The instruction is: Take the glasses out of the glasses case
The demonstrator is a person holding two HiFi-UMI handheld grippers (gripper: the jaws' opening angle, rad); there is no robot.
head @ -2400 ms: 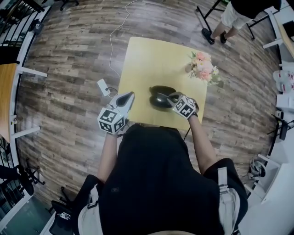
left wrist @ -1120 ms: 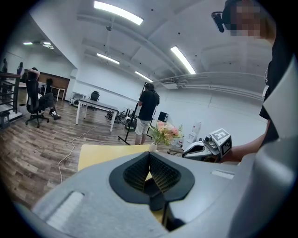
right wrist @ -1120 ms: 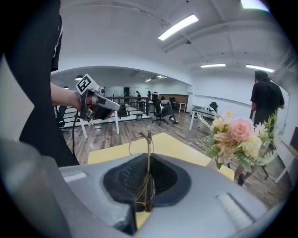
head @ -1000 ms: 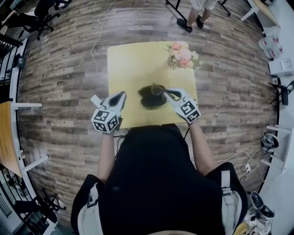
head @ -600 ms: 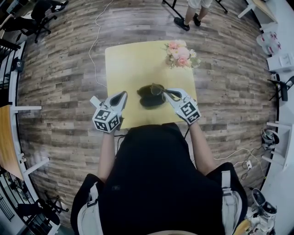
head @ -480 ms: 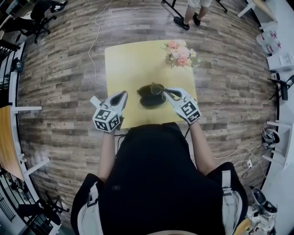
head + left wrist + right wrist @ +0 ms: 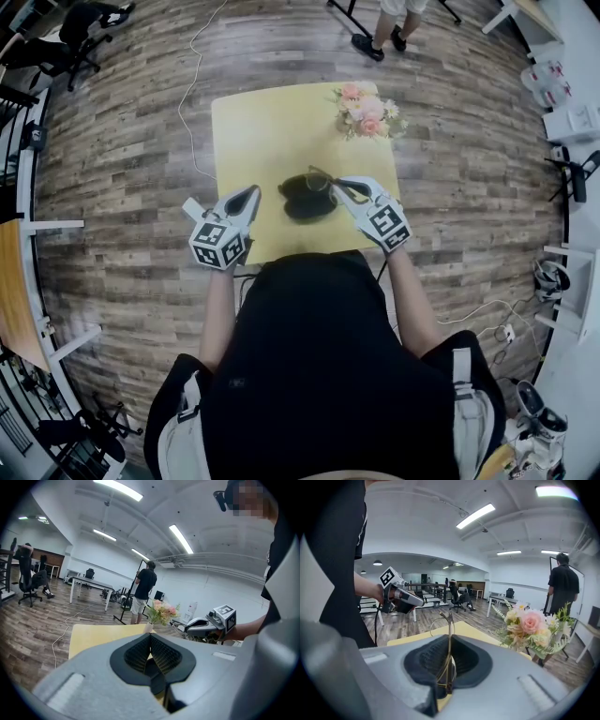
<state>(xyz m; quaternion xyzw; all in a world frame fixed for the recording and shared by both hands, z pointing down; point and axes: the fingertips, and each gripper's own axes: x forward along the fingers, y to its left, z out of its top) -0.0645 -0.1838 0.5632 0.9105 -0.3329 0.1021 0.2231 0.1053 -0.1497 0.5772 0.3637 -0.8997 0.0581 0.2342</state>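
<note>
The black glasses case (image 7: pixel 302 202) lies open on the yellow table (image 7: pixel 270 131), near its front edge. My right gripper (image 7: pixel 336 188) is shut on the thin gold-framed glasses (image 7: pixel 318 177), holding them just above the case's right end. In the right gripper view the glasses (image 7: pixel 449 634) stand on edge between the shut pads of my right gripper (image 7: pixel 449 660), one lens loop rising past the tips. My left gripper (image 7: pixel 247 198) hovers at the table's front left corner, left of the case, shut on nothing; its pads (image 7: pixel 161 653) meet.
A vase of pink flowers (image 7: pixel 367 111) stands at the table's far right corner. A person (image 7: pixel 380 26) stands on the wooden floor beyond the table. A white cable (image 7: pixel 195 89) trails over the floor at the left, and office chairs (image 7: pixel 80 23) stand far left.
My right gripper has come up from the case with the glasses in it and moved slightly left. The left gripper has stayed by the front left corner.
</note>
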